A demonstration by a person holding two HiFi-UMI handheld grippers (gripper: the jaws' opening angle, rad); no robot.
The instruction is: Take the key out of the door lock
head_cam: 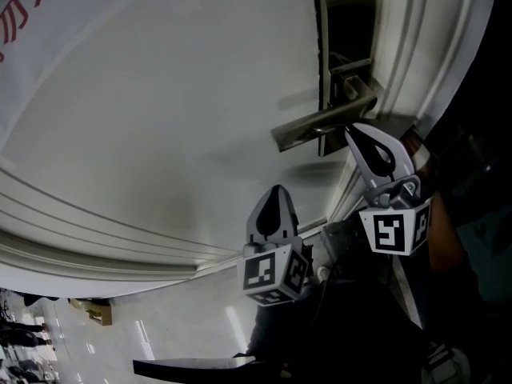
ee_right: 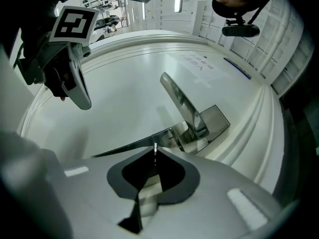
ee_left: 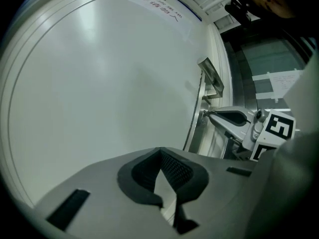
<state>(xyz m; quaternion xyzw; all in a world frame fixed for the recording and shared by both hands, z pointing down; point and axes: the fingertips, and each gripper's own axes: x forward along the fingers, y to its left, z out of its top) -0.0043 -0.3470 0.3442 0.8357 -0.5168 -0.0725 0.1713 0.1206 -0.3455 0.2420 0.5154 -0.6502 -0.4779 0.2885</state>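
Door point(head_cam: 160, 118), smooth and white with moulded edges, carries a brushed-metal lock plate point(head_cam: 346, 22) and lever handle point(head_cam: 316, 126) at far right. Right hand-held gripper point(head_cam: 352, 133) pinches the thin bright key point(ee_right: 155, 148) just below the lever, seemingly to draw it out. Left hand-held gripper point(head_cam: 277, 189) hangs nearer, jaws pressed together, empty.

The notice point(ee_left: 167, 10) on the door point(ee_left: 99, 93) is too small to read.

key point(ee_right: 155, 149): thin silver, edge-on | door lock point(ee_right: 217, 120): metal plate beside it
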